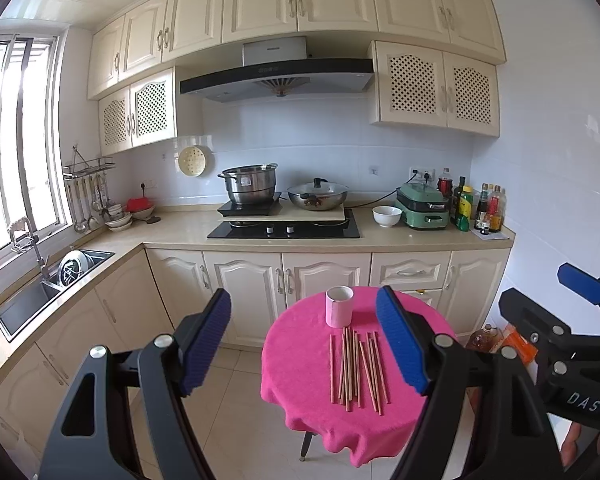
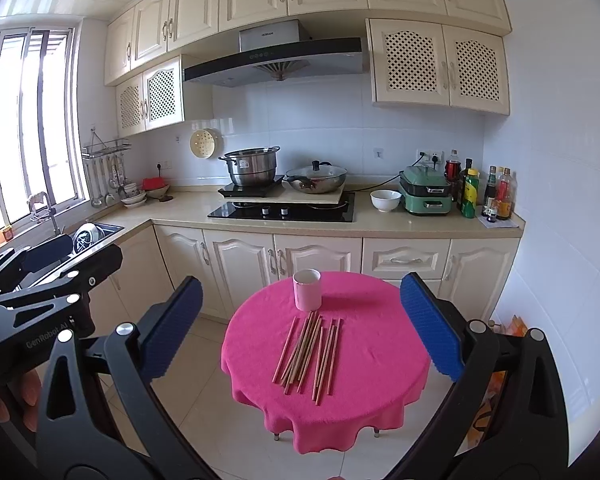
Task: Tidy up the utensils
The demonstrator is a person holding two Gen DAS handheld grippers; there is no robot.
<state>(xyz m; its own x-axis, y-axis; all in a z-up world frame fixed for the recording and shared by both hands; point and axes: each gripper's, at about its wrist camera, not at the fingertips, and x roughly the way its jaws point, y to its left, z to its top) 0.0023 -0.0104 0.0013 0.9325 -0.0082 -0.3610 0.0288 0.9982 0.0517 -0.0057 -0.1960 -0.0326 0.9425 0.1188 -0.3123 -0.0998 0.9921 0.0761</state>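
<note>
Several wooden chopsticks [image 1: 358,368] [image 2: 310,354] lie loose in a rough row on a small round table covered by a pink cloth [image 1: 300,364] [image 2: 372,344]. Behind them stands an upright pink cup [image 1: 339,306] [image 2: 307,289], apparently empty. My left gripper [image 1: 304,344] is open, held well short of the table, its blue pads framing the cup and chopsticks. My right gripper [image 2: 302,330] is open too, likewise back from the table. Each gripper shows at the edge of the other's view, the right gripper [image 1: 580,320] and the left gripper [image 2: 40,276].
Cream kitchen cabinets [image 1: 260,280] and a counter with a hob [image 1: 284,230], steel pot [image 1: 250,184], wok [image 1: 318,196], white bowl [image 1: 387,216] and bottles [image 1: 476,204] run behind the table. A sink [image 1: 40,296] lies at left. Tiled floor [image 1: 236,400] surrounds the table; bags [image 1: 500,340] stand at right.
</note>
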